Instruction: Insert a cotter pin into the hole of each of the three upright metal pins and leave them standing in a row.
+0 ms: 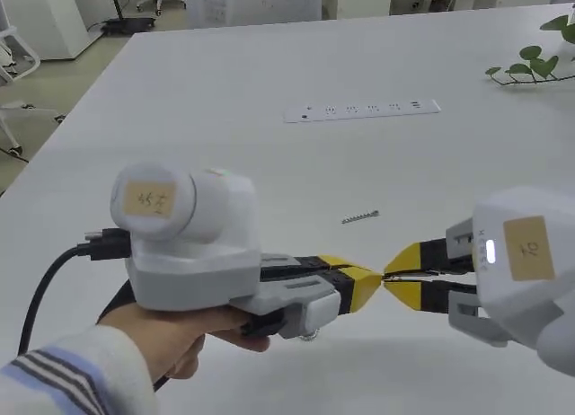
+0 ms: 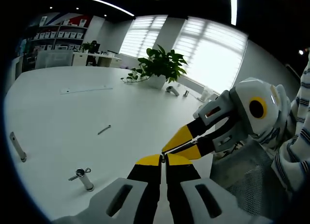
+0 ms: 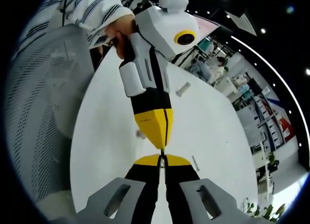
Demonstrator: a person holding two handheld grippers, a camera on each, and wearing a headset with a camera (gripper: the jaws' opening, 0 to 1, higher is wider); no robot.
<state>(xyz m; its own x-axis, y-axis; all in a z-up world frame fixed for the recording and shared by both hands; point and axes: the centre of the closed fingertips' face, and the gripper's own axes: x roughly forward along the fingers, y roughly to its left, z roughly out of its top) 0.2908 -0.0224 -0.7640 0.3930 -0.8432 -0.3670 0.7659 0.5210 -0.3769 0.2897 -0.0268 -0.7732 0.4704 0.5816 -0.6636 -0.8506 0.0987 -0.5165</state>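
Note:
My left gripper (image 1: 370, 286) and right gripper (image 1: 392, 277) meet tip to tip low over the white table (image 1: 269, 154), both shut. Whether anything thin is pinched where the tips touch, I cannot tell. In the left gripper view my own jaws (image 2: 163, 159) are closed and the right gripper (image 2: 165, 149) comes in from the right. A metal pin (image 2: 85, 180) with a cotter pin through its top stands at lower left, and a bare metal pin (image 2: 17, 146) further left. A loose cotter pin (image 1: 360, 217) lies beyond the tips. In the right gripper view, another metal pin (image 3: 183, 89) is past the left gripper (image 3: 162, 147).
A white power strip (image 1: 362, 110) lies across the far middle of the table. Green plant leaves (image 1: 532, 65) reach in at the far right edge. A hand (image 1: 171, 334) in a striped sleeve holds the left gripper, its black cable (image 1: 45, 285) trailing left.

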